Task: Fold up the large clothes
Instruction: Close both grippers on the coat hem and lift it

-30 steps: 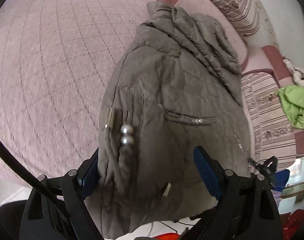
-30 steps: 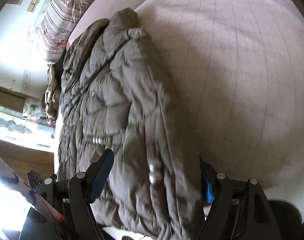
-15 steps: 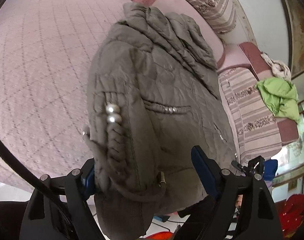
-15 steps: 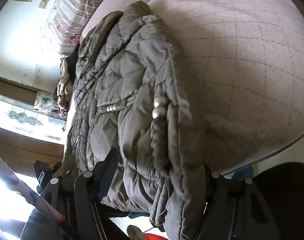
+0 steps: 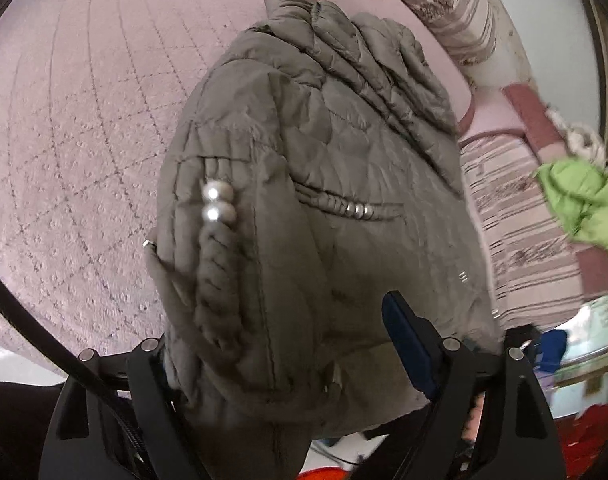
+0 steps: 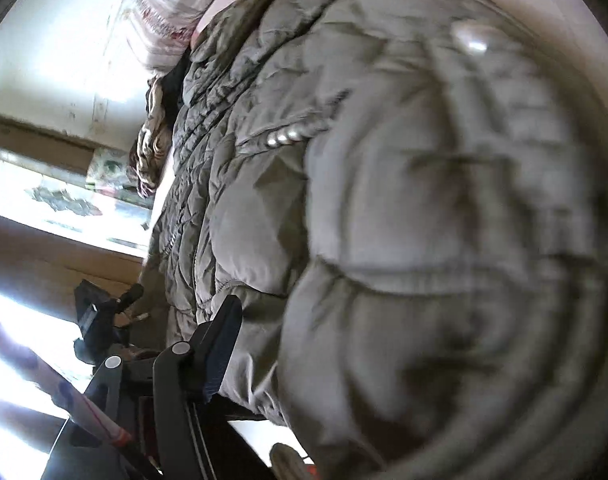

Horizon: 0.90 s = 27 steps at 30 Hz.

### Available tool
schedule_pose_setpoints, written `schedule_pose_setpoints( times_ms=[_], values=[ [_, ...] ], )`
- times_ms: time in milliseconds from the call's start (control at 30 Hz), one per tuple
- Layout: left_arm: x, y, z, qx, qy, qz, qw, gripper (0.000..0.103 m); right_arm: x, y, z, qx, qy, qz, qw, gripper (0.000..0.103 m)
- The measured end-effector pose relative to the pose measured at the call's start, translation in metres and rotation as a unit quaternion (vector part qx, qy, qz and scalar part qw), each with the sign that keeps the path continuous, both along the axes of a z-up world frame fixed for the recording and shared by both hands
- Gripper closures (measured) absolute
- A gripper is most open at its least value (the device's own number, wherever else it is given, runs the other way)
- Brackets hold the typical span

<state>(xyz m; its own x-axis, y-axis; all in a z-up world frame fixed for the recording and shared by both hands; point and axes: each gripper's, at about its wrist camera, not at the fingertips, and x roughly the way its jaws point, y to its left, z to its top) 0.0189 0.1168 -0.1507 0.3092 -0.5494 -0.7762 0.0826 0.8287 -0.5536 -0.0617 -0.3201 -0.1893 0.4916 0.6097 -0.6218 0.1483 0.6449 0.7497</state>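
An olive-grey quilted jacket [image 5: 324, 168] lies along the right side of a pink quilted bed [image 5: 83, 128], its hem toward me. Two pearl beads [image 5: 215, 202] sit on its braided cord. My left gripper [image 5: 279, 344] has its jaws wide apart with the bunched jacket hem between them; the right blue pad [image 5: 408, 340] shows, the left one is hidden by fabric. In the right wrist view the jacket [image 6: 404, 200] fills the frame, lifted and blurred. My right gripper [image 6: 344, 360] shows only its left finger [image 6: 219, 344]; fabric covers the other.
Striped pillows [image 5: 456, 4] and a striped cushion [image 5: 516, 224] lie beyond the jacket on the right. A green garment [image 5: 576, 200] lies at the far right. A window and wooden furniture [image 6: 43, 200] are on the left of the right wrist view.
The jacket's hem has been lifted and bunched toward both cameras. In the right wrist view the fabric has risen to cover most of the frame and hide the bed.
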Motion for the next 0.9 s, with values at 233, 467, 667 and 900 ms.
schedule_pose_setpoints(
  times_ms=[233,467,667,900],
  values=[
    [-0.010,-0.026,0.012,0.154,0.003,0.034,0.9875,0.075,-0.002,-0.001,0.008,-0.027,0.001,-0.016,1.000,0.077],
    [-0.023,-0.011,0.061,0.099,-0.027,0.063,0.9928,0.086,-0.012,-0.019,0.049,-0.019,-0.051,-0.023,0.998,0.086],
    [-0.050,-0.017,0.090,0.101,-0.072,0.037,0.9916,0.086,-0.023,-0.021,0.082,-0.027,-0.083,-0.015,0.996,0.087],
    [-0.056,-0.016,0.083,0.144,-0.075,0.027,0.9864,0.086,-0.036,-0.021,0.082,-0.045,-0.074,-0.005,0.996,0.087]
  ],
)
